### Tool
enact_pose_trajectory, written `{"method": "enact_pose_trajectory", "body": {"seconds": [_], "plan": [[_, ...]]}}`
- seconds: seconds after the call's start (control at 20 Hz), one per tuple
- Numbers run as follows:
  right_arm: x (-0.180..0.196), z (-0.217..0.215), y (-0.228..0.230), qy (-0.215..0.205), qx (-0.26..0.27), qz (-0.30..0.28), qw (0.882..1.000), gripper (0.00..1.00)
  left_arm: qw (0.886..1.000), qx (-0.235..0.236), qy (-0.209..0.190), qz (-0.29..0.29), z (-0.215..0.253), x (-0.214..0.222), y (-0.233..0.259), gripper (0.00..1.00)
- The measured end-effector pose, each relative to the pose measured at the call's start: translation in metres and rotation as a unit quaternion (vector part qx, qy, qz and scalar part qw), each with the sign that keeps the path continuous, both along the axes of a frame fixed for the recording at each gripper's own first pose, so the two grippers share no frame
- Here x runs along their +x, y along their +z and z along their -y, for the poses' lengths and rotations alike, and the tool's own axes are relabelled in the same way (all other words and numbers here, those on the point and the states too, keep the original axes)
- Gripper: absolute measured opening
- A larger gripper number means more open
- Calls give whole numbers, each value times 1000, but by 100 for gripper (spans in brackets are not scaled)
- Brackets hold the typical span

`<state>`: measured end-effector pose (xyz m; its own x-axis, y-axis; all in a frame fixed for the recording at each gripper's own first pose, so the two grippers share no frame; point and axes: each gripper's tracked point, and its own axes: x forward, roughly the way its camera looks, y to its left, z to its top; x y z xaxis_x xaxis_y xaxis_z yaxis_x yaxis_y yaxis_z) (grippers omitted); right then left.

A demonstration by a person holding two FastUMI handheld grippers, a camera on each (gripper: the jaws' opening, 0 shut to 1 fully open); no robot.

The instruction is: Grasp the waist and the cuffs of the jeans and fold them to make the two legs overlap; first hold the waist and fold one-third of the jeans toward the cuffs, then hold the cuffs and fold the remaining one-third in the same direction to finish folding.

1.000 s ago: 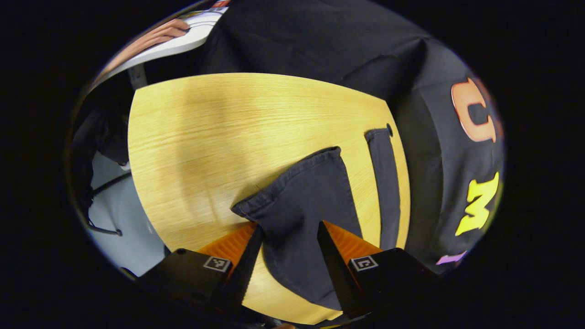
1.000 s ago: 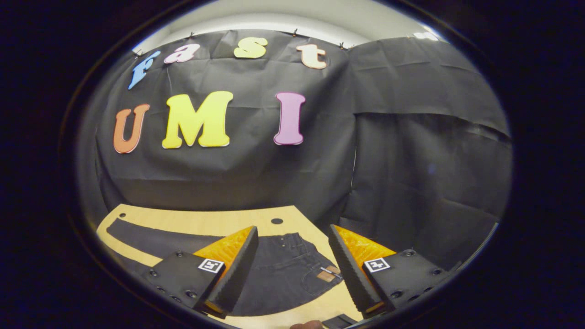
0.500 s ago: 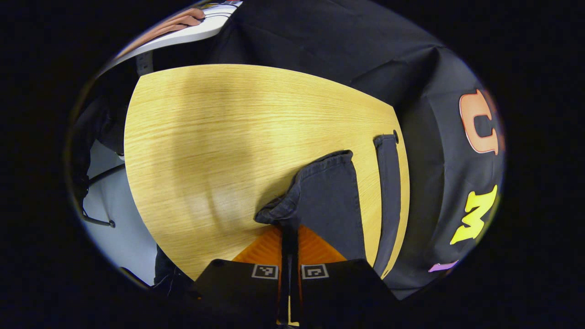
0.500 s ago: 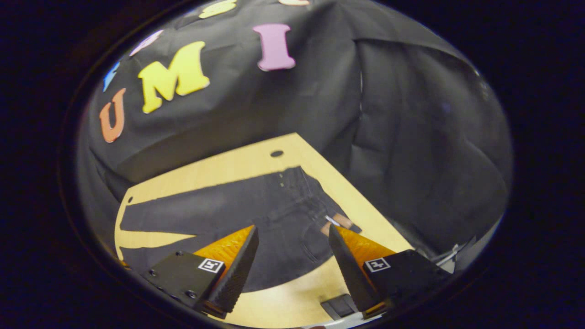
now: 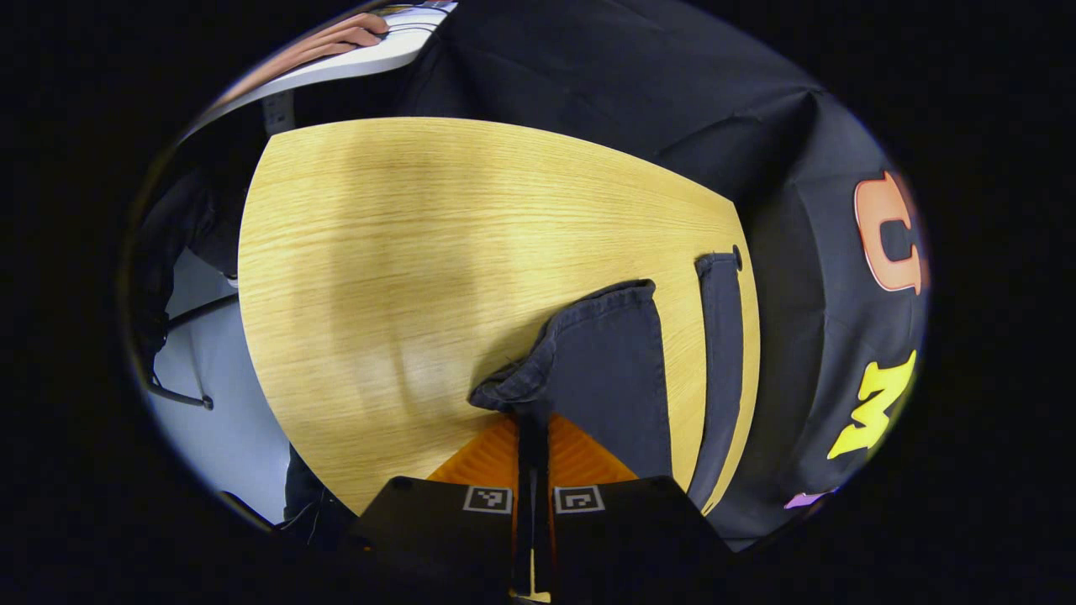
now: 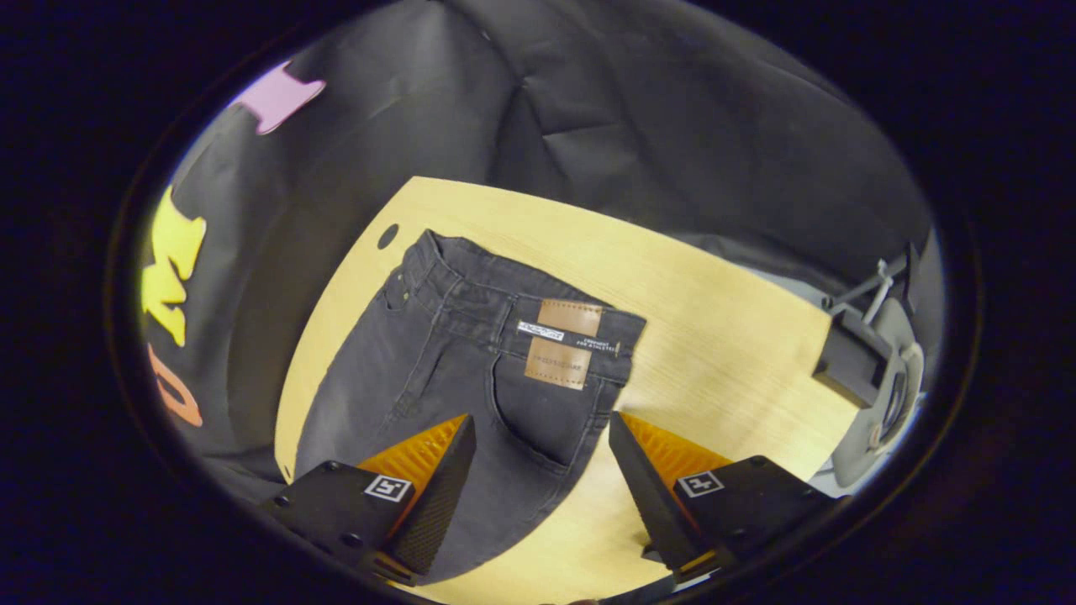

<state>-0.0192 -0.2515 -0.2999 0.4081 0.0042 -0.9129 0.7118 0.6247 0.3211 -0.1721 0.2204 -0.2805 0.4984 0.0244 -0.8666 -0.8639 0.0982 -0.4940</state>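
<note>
Pinching a bunched cuff (image 5: 538, 382) of the jeans (image 5: 618, 378), the left tool (image 5: 532, 428) has its fingers pressed together on the cloth. The right tool (image 6: 538, 445) hovers spread wide above the waist (image 6: 513, 323), touching nothing. The jeans lie flat on the wooden surface (image 5: 403, 252).

Wall: black cloth (image 6: 689, 126) draped across the top, creased.
Table: light wood top (image 5: 403, 252), mid-frame, small round hole (image 6: 387, 236) near its far edge.
Floor: pale grey (image 5: 218, 420), lower left.
</note>
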Motion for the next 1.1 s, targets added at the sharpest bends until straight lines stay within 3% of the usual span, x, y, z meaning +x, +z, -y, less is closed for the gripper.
{"method": "enact_pose_trajectory", "body": {"seconds": [0.1,0.15,0.25,0.35,0.6,0.65,0.7,0.95,1.1], "plan": [[1,1,-7,2,-3,-8,1000,93,1000,-3,6,-2,-1,0,0,5],[1,1,-10,3,-4,-12,1000,98,1000,-3,7,-3,-1,0,0,5],[3,2,-11,-1,-7,-7,1000,94,1000,-2,10,-6,-1,1,0,4],[-5,9,-12,-8,-20,-16,1000,95,1000,-2,13,-11,-1,1,0,5],[-17,22,-22,-56,-2,-35,998,16,1000,1,17,-19,-1,2,1,5],[-13,25,-25,-65,3,-30,997,16,1000,2,17,-21,-1,2,0,4],[-15,22,-21,-60,7,-31,998,1,1000,2,17,-22,-1,2,1,5],[-12,21,-20,-59,40,-6,997,0,999,-1,21,-25,-2,3,0,5],[-8,23,-2,-67,71,49,994,1,999,-20,32,-21,0,6,3,5]]}}
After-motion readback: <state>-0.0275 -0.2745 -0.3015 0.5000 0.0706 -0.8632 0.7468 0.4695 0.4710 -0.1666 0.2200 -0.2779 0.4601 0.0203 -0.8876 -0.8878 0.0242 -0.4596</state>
